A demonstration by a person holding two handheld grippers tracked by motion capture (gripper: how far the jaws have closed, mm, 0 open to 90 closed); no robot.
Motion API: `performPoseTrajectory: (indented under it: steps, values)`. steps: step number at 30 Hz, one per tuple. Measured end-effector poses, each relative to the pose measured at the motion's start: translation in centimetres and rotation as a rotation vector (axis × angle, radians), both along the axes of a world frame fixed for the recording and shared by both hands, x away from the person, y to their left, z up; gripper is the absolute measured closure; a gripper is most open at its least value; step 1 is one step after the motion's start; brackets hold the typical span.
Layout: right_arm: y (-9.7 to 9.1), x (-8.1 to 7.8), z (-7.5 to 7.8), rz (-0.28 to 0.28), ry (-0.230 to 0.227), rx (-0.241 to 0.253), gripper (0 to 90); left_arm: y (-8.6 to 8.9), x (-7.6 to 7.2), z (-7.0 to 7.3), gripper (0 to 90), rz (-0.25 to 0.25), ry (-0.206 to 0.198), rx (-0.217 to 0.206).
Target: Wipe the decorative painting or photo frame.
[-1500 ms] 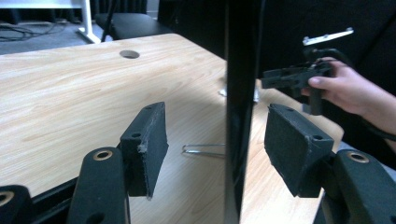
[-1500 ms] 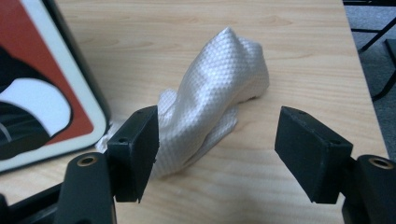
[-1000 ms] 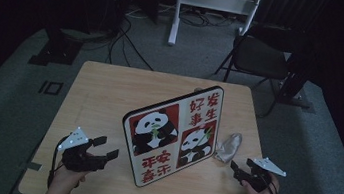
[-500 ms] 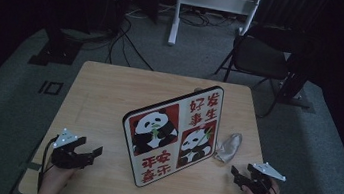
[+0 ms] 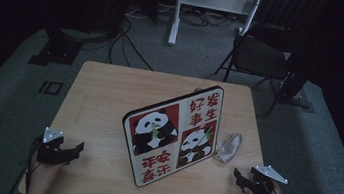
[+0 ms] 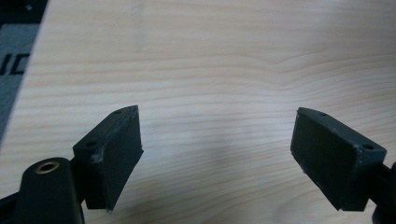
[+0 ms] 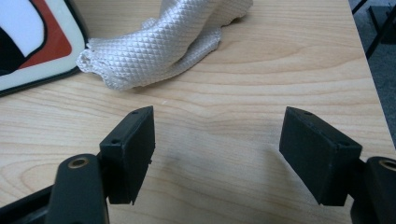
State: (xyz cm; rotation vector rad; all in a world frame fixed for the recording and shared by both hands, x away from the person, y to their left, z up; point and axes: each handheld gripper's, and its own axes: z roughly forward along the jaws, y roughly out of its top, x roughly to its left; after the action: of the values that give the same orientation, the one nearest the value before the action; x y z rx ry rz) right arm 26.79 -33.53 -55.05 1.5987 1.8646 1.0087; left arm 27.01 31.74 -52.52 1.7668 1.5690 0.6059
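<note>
with both sets of jaws apart and empty, the left gripper (image 5: 77,148) having just opened wider over bare worktop (image 5: 104,98), the right gripper (image 5: 239,177) faced the crumpled cloth (image 5: 229,146) touching the panda board (image 5: 172,133), where a careless reach risked shoving that board.

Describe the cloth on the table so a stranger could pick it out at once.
Start at the wooden table and find the panda board at its middle. Just off the board's right edge lies the cloth, ahead of the right gripper. It is crumpled, whitish and diamond-textured, the one soft thing there.
</note>
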Motion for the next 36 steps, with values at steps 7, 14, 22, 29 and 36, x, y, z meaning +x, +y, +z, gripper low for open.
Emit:
performPoseTrajectory:
  steps: [7,14,22,29,36]
  values:
    - [0.2,0.1,0.0,-0.011,0.003,-0.021,25.4,0.8,0.2,-0.5,16.1,0.04,0.026,0.076]
    - [0.7,0.3,-0.1,-0.01,0.031,-0.062,22.6,1.4,0.3,-1.0,13.6,0.1,0.054,0.124]
    - [1.2,0.4,-0.2,-0.012,0.062,-0.099,18.1,1.4,0.6,-1.9,9.0,0.102,0.095,0.132]
    - [1.3,0.4,-0.2,-0.049,0.067,-0.096,16.6,1.3,0.4,-2.3,5.2,0.131,0.066,0.129]
    - [1.5,0.4,-0.2,-0.091,0.07,-0.094,16.6,1.4,0.4,-2.3,3.5,0.141,0.076,0.116]
